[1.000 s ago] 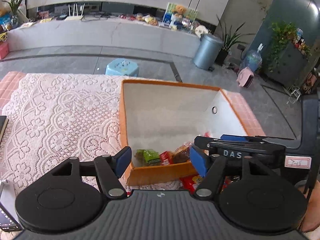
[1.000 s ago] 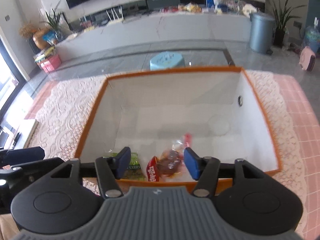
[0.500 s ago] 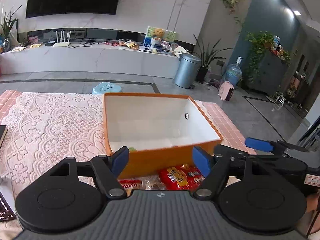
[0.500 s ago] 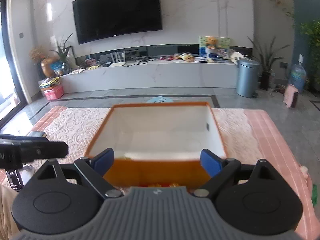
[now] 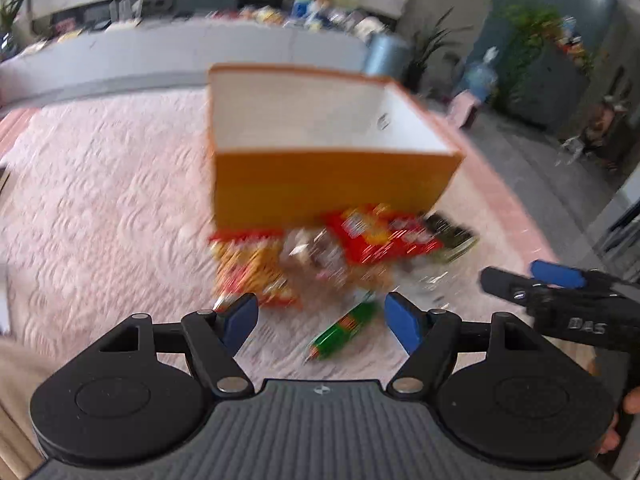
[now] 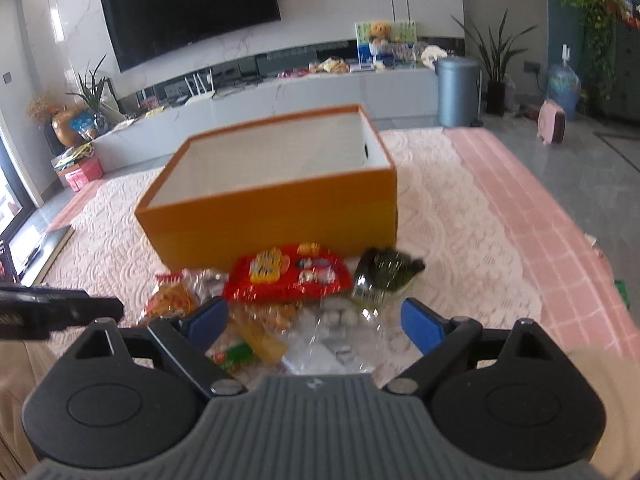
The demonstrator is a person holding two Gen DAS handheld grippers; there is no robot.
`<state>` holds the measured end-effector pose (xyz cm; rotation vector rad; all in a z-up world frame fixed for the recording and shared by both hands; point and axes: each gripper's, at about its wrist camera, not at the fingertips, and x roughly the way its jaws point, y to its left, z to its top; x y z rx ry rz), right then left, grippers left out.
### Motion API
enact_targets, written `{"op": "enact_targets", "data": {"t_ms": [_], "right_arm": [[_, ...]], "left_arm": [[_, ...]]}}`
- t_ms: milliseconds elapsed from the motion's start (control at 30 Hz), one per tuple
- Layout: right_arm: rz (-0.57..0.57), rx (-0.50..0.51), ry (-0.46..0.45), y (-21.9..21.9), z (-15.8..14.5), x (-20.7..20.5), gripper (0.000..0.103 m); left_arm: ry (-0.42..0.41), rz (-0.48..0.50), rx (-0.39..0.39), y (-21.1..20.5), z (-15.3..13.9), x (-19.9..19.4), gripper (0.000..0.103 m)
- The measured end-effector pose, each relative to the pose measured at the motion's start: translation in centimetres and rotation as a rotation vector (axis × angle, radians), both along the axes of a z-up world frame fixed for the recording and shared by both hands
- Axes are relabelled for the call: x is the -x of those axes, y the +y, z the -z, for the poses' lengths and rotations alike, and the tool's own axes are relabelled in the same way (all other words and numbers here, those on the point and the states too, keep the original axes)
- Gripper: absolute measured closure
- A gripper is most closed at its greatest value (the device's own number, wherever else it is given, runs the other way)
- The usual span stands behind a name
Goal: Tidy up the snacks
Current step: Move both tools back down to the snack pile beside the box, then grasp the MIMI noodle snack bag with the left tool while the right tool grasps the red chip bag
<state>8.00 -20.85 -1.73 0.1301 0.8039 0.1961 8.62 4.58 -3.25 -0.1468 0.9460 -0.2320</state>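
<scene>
An orange box (image 6: 272, 216) with a white inside stands open on the lace cloth; its contents are hidden from here. In front of it lies a pile of snacks: a red packet (image 6: 288, 272), a dark green packet (image 6: 384, 272), an orange packet (image 6: 172, 300), a clear bag of pale round sweets (image 6: 336, 332) and a green stick packet (image 6: 236, 356). My right gripper (image 6: 314, 318) hangs open just above the pile's near side, holding nothing. The left wrist view is blurred: box (image 5: 328, 184), red packet (image 5: 380, 236), green stick packet (image 5: 344, 330). My left gripper (image 5: 322, 318) is open and empty over that stick packet.
The lace cloth (image 6: 448, 216) covers a pink checked tablecloth (image 6: 532, 216) that shows at the right. Dark flat objects (image 6: 8, 256) lie at the table's left edge. Beyond the table are a white TV cabinet (image 6: 304, 92), a grey bin (image 6: 458, 92) and potted plants.
Both grippers have drawn back from over the box to its near side, so the pile in front has come into view. The right jaws have spread wider.
</scene>
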Motion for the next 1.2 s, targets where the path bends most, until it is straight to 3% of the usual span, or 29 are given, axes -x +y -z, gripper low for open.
{"op": "enact_targets", "data": {"t_ms": [367, 567, 667, 800, 1000, 1200], "right_arm": [[-0.045, 0.023, 0.053, 2.1, 2.2, -1.6, 0.007], [-0.039, -0.003, 0.086, 2.6, 3.0, -4.0, 0.004], [-0.014, -0.065, 0.138, 2.3, 4.0, -5.3, 0.004], [0.035, -0.183, 0.205, 1.6, 5.3, -6.8, 0.017], [0.136, -0.395, 0.288, 0.1, 7.6, -9.0, 0.026], [0.186, -0.449, 0.292, 0.1, 8.8, -10.7, 0.027]], "left_arm": [[0.055, -0.136, 0.015, 1.9, 1.7, -1.8, 0.017], [0.108, -0.138, -0.032, 1.5, 3.0, -4.6, 0.017], [0.14, -0.152, -0.044, 1.5, 4.0, -5.9, 0.017], [0.167, -0.155, -0.056, 1.5, 5.2, -7.1, 0.017], [0.194, -0.177, -0.039, 1.8, 6.6, -8.4, 0.017], [0.234, -0.18, -0.018, 2.0, 8.2, -9.3, 0.017]]}}
